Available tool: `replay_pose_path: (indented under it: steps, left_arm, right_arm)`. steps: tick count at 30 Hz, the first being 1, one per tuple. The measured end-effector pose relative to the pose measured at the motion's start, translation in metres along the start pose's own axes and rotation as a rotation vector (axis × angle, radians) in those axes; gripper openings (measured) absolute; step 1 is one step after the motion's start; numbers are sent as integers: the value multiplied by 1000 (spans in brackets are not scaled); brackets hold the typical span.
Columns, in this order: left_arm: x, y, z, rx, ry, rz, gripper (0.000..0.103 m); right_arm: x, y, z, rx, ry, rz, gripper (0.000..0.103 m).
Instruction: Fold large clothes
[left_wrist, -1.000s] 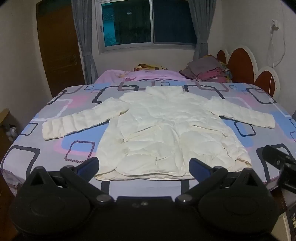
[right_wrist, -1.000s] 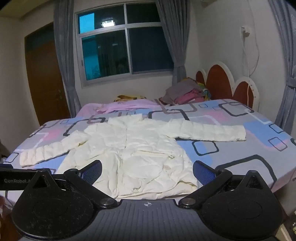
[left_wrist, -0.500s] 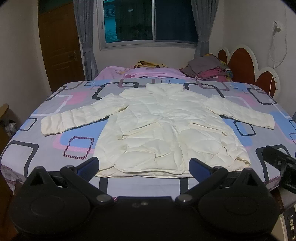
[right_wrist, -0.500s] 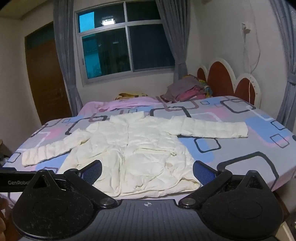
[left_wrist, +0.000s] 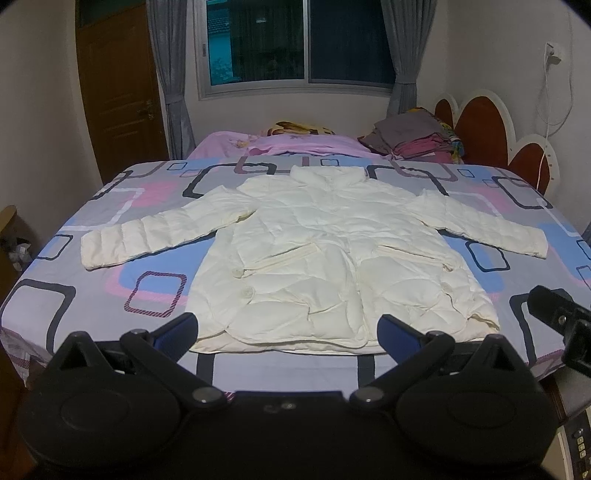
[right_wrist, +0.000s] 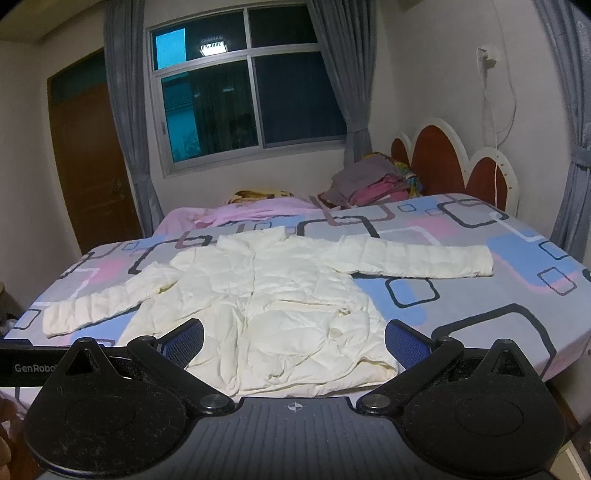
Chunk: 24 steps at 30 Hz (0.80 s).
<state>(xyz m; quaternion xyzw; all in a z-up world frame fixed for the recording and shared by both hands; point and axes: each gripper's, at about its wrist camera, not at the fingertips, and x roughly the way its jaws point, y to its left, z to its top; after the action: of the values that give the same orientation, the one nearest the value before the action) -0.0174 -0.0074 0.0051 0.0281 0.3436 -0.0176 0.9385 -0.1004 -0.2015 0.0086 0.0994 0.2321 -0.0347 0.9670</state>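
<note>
One cream quilted puffer jacket (left_wrist: 325, 258) lies flat, sleeves spread, on the bed's patterned sheet (left_wrist: 155, 295) — folded clothes pile (left_wrist: 410, 138) beyond — left gripper (left_wrist: 288, 328) and right gripper (right_wrist: 294, 338) both wide, empty.

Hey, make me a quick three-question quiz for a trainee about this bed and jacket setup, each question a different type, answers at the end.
1. True or false: the white puffer jacket lies spread flat on the patterned bedsheet with both sleeves stretched outward.
2. Multiple choice: the left claw is A) shut on the hem, B) open and holding nothing, C) gripping a sleeve.
3. Short answer: what sits on the bed's far side beside the headboard?

Key: 1 true; 2 B; 3 a pile of folded clothes. The right claw is open too.
</note>
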Motion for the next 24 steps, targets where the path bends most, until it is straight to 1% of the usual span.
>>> replay_pose_path:
  steps: [18,24]
  left_arm:
    - [2,3,4,-2,5,-1,103]
    - [3,0,1,-6,5,-1,103]
  right_arm:
    - [2,-1,2,3,-4,-1,103]
    - [4,-1,3,5,-1,-3,103]
